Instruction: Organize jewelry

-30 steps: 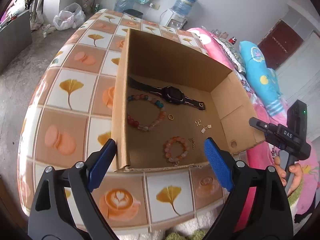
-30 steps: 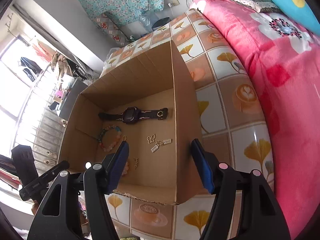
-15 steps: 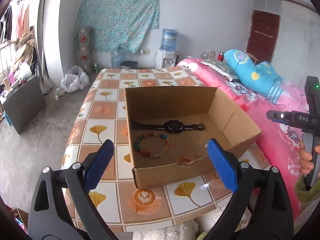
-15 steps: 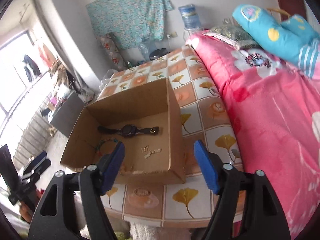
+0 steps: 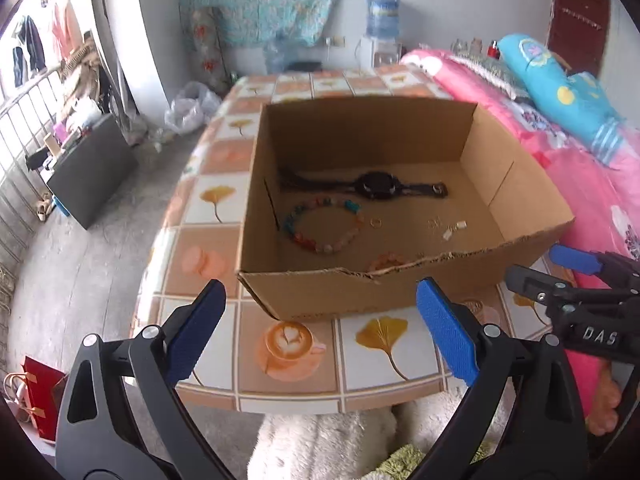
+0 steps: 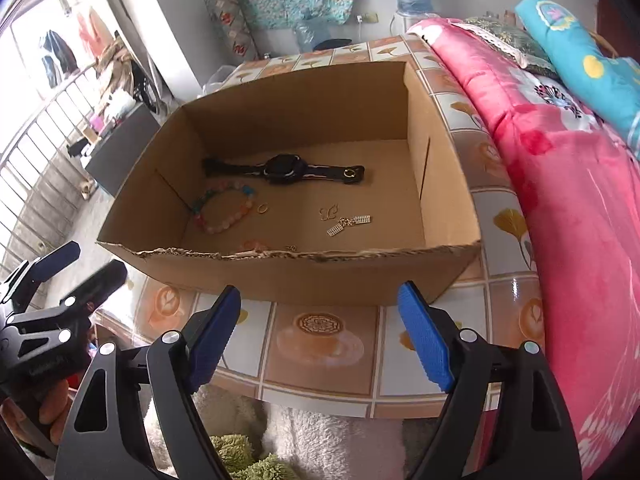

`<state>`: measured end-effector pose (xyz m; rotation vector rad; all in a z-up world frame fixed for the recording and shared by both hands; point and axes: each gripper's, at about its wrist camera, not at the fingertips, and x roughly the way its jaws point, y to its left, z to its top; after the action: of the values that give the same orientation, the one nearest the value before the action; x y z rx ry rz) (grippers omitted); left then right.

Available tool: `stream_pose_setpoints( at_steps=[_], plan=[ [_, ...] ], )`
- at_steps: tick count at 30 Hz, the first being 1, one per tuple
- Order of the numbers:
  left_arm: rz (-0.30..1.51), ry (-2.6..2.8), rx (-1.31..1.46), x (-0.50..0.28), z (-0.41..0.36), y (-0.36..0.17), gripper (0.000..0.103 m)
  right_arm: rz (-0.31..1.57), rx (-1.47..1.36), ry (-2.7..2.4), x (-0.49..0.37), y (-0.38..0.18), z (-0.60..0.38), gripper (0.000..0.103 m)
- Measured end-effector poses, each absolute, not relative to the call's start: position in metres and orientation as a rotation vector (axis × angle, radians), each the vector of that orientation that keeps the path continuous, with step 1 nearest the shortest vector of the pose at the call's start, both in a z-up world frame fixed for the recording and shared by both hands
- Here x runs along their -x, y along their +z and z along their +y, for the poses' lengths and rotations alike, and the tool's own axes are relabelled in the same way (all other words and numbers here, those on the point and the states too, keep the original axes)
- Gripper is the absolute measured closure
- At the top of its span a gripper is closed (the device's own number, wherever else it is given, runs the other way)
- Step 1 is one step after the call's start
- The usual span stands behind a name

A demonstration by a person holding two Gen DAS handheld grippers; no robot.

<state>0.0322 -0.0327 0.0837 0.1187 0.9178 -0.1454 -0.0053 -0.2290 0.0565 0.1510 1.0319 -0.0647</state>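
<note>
Hovering near the open brown cardboard box (image 5: 360,292) w/ black watch (image 6: 286,169) inside, both grippers' fingers spread, empty; right gripper (image 6: 320,344) just widened; left gripper (image 5: 320,340).

Left claw (image 5: 320,330) gapes empty; right claw (image 6: 320,336), empty, has just been widening.

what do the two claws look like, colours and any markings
Both the left claw and the right claw have black plastic arms with silver screws and ribbed blue pads. White letters "DAS" mark the right one's body. No cables or sleeves show.
</note>
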Motion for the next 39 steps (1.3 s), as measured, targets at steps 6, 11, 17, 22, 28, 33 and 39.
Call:
stream_pose_setpoints(
  at_steps=[6, 11, 17, 22, 28, 33, 39],
  plan=[
    [0.983, -0.112, -0.134, -0.037, -0.044, 0.074, 0.010, 1.040, -0.142, -0.096, 0.001, 0.056, -0.228, 0.017],
    [1.038, -0.082, -0.145, -0.045, -0.048, 0.068, 0.010, 1.054, -0.170, -0.094, -0.002, 0.054, -0.232, 0.017],
    [1.092, -0.057, -0.129, -0.050, -0.049, 0.059, 0.010, 1.054, -0.148, -0.068, -0.003, 0.056, -0.226, 0.017],
    [1.095, -0.055, -0.102, -0.050, -0.046, 0.063, 0.010, 1.063, -0.147, -0.070, -0.004, 0.054, -0.227, 0.017],
    [1.130, -0.056, -0.092, -0.053, -0.048, 0.058, 0.011, 1.069, -0.144, -0.077, -0.007, 0.054, -0.230, 0.017],
    [1.128, -0.051, -0.099, -0.053, -0.049, 0.059, 0.011, 1.076, -0.158, -0.073, -0.008, 0.053, -0.231, 0.017],
    [1.141, -0.054, -0.090, -0.055, -0.048, 0.057, 0.011, 1.090, -0.162, -0.074, -0.010, 0.051, -0.231, 0.017]
  ],
)
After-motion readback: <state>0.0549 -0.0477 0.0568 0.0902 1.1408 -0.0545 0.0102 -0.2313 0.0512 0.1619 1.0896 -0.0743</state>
